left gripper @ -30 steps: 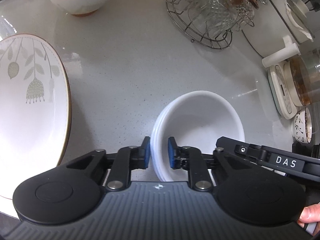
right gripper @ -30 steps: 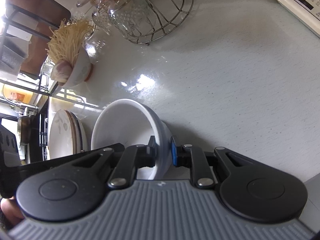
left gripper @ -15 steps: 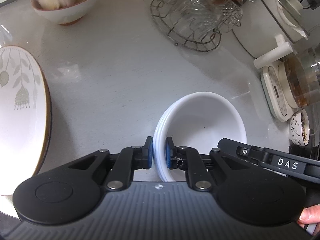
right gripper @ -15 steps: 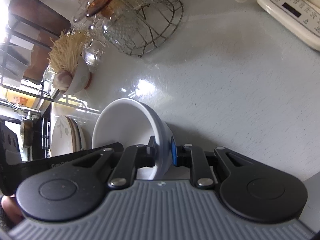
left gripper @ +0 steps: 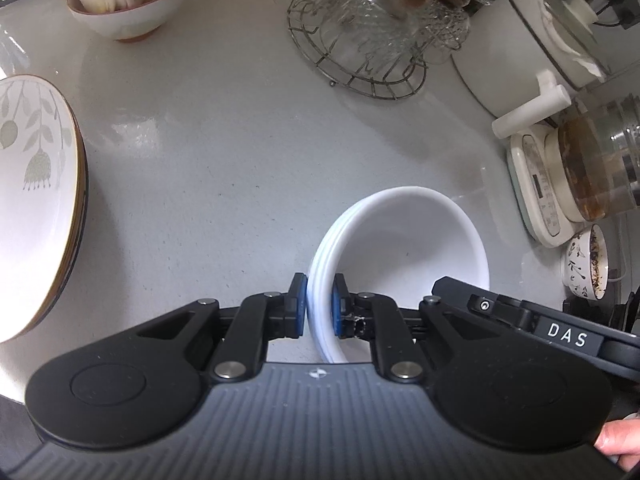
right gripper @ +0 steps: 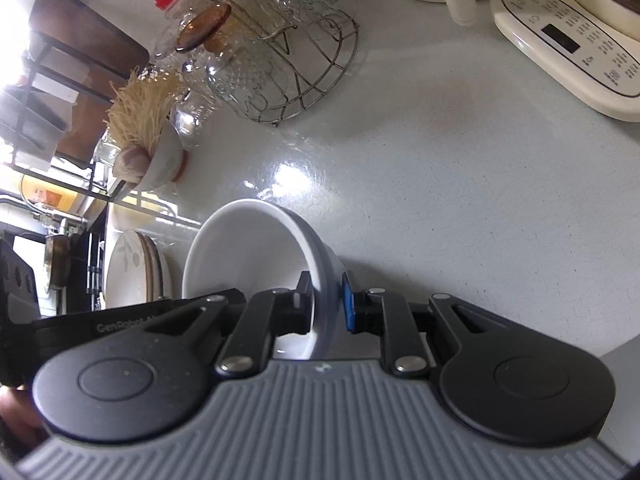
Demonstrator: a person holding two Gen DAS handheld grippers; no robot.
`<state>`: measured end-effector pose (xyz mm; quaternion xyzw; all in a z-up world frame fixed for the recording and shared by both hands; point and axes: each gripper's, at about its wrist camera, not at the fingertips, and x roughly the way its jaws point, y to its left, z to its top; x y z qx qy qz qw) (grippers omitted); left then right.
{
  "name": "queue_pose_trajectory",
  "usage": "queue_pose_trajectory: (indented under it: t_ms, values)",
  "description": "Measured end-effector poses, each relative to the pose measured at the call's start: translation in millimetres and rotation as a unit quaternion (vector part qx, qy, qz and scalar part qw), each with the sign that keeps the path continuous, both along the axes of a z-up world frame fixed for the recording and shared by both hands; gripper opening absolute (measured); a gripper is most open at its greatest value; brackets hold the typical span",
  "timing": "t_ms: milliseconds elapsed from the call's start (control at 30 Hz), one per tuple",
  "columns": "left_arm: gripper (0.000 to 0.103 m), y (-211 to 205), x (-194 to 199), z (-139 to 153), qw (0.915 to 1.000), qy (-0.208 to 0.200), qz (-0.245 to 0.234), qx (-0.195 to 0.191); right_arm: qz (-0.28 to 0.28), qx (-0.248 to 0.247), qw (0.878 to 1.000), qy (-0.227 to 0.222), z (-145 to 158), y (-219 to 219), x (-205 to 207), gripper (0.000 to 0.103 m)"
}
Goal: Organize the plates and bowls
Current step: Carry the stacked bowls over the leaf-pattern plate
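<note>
Left wrist view first: the left gripper (left gripper: 319,305) is clamped nearly closed on the near-left rim of the stack of white bowls (left gripper: 404,248), one blue pad outside the wall and one inside, pinching several nested rims at once. Over on the opposite side of that stack the right gripper (right gripper: 327,302) does the same, its jaws close together with the white wall squeezed between the black pad inside and the blue pad outside. The bowls tilt between the two grips over the pale grey countertop (left gripper: 224,152); whether the base touches the counter I cannot tell. Away to the left sits the stack of leaf-patterned plates (left gripper: 28,208) with gold rims, well apart from the bowls. Writing now: in the left view the other gripper's black arm carries a white "DAS" label (left gripper: 567,334), and in the right view the black arm at the left edge reads "GenRobot" (right gripper: 120,325) before it is cut off. The cream appliance control panel (right gripper: 568,44) has small printed markings, too small to read. A wire rack of glassware (left gripper: 372,40) stands at the back, a bowl of garlic (left gripper: 120,4) beyond it to the left.
</note>
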<state>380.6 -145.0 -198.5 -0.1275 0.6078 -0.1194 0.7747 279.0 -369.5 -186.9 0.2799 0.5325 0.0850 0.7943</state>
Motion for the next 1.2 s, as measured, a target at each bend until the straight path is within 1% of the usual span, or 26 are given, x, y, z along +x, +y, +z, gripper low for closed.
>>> queue_pose_trajectory:
  t_ms: [100, 200, 333, 500, 600, 700, 867, 1000, 1200]
  values:
    - [0.015, 3.7, -2.2, 1.8, 0.9999, -0.001, 0.000, -0.015, 0.005, -0.009, 1.000, -0.010, 4.7, 0.5, -2.7, 0.018]
    - [0.015, 8.1, -3.0, 1.3, 0.9995, -0.001, -0.003, -0.033, 0.009, -0.019, 0.999, -0.034, 11.6, 1.1, -4.4, 0.018]
    - [0.015, 13.3, -1.8, 7.1, 0.9992, -0.010, -0.022, -0.030, 0.007, -0.032, 0.998, -0.051, 20.2, 10.1, -5.5, 0.018]
    - [0.015, 30.1, -2.1, 16.6, 0.9988, -0.019, -0.028, -0.036, -0.003, -0.033, 0.998, -0.057, 27.3, 26.7, -8.6, 0.018]
    - [0.015, 44.4, -3.8, 22.7, 0.9984, -0.024, -0.036, -0.036, -0.011, -0.027, 0.998, -0.057, 29.4, 38.0, -10.0, 0.018]
    - [0.015, 62.1, -4.9, 25.7, 0.9986, -0.022, -0.032, -0.035, -0.012, -0.022, 0.998, -0.056, 32.0, 54.1, -9.0, 0.018]
    - [0.015, 94.6, -2.9, 32.3, 0.9986, -0.029, -0.025, -0.037, -0.004, -0.009, 0.998, -0.066, 37.1, 79.9, -2.5, 0.019]
    - [0.016, 120.0, -0.3, 38.7, 0.9985, -0.035, -0.014, -0.039, 0.002, 0.003, 0.998, -0.066, 39.5, 99.8, 7.6, 0.020]
    - [0.016, 155.1, 5.0, 43.8, 0.9980, -0.046, 0.006, -0.044, 0.027, -0.004, 0.997, -0.079, 47.1, 132.2, 23.8, 0.020]
